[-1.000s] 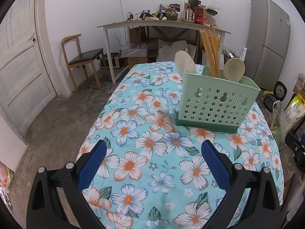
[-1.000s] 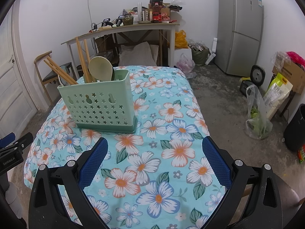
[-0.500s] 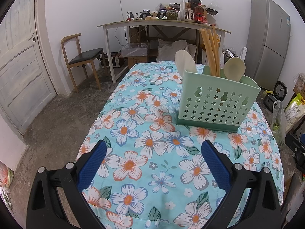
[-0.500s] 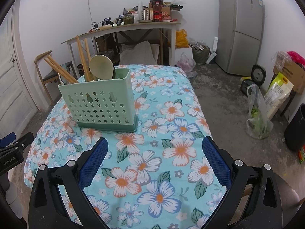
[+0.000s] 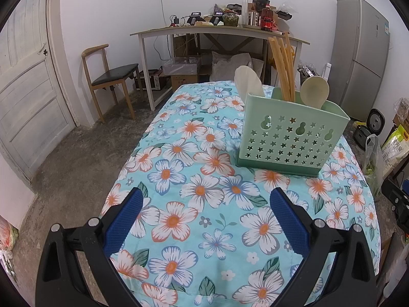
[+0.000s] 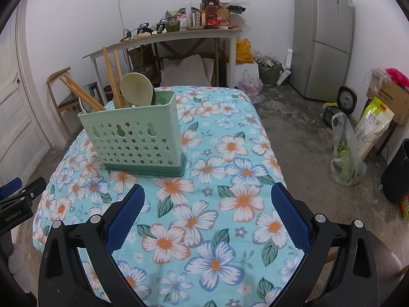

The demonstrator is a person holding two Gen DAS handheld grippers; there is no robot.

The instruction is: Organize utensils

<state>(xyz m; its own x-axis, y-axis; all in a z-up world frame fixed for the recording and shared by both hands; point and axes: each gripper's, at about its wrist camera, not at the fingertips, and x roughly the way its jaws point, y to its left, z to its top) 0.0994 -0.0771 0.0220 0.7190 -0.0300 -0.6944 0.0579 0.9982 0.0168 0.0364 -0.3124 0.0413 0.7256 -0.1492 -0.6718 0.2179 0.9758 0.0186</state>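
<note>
Your left gripper (image 5: pixel 205 213) sits at the bottom of its view with its blue-padded fingers (image 5: pixel 124 217) spread wide and nothing between them, hovering over the near end of the flowered tablecloth (image 5: pixel 179 179). Your right gripper (image 6: pixel 208 212) is the same at the bottom of its own view: spread apart, empty, above the cloth.

You have the mint-green utensil holder (image 5: pixel 291 138) standing upright on the cloth, right of centre in the left view and left of centre in the right view, well beyond both sets of fingertips. It has star-shaped cut-outs across its front wall and rests on a darker green base. Wooden chopsticks (image 5: pixel 282 69) stick up out of it, some leaning to one side. A pale spoon (image 5: pixel 314 94) rises from the holder, its bowl showing above the rim, and a second pale spoon (image 5: pixel 248 81) stands at the holder's left end in the left view.

At the lower left edge of the right view you can see part of your left gripper.

Behind the table stand a cluttered desk (image 5: pixel 219 29), a wooden chair (image 5: pixel 110 76) at the left, and a grey fridge (image 6: pixel 323 38) at the upper right.
</note>
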